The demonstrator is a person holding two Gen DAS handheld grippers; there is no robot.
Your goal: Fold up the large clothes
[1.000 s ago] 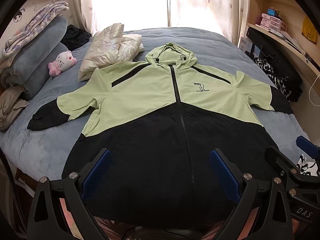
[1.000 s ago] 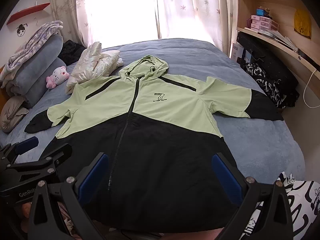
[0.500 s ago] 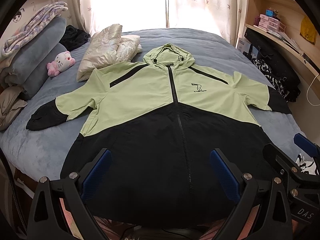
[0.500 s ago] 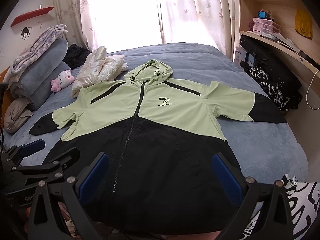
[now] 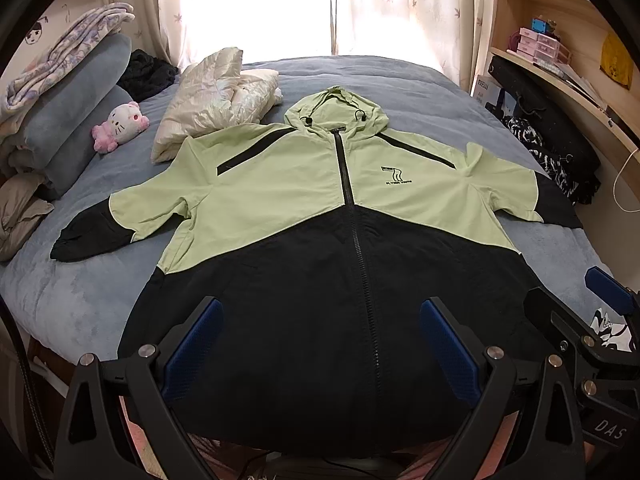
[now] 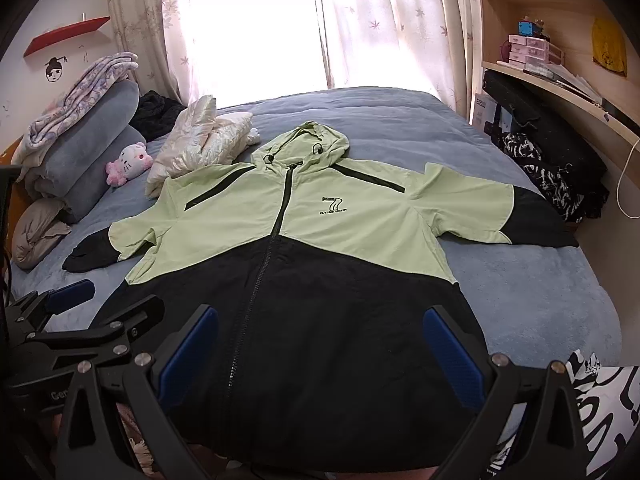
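While spread flat on plush bed (image 5: 400, 92), crinkly green-black hooded jacket (image 5: 320, 208), both grippers' jaws apart.

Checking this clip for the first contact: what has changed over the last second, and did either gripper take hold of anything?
Nothing was grasped. The right gripper view lifted slightly: more wall and curtain show. The left gripper barely shifted. Both stay open, hovering over the black hem of the jacket, which lies spread and zipped on the bed as before.

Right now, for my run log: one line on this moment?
stage: pre-fold | jacket: flat on bed, zipped | left gripper: open, empty | right gripper: open, empty
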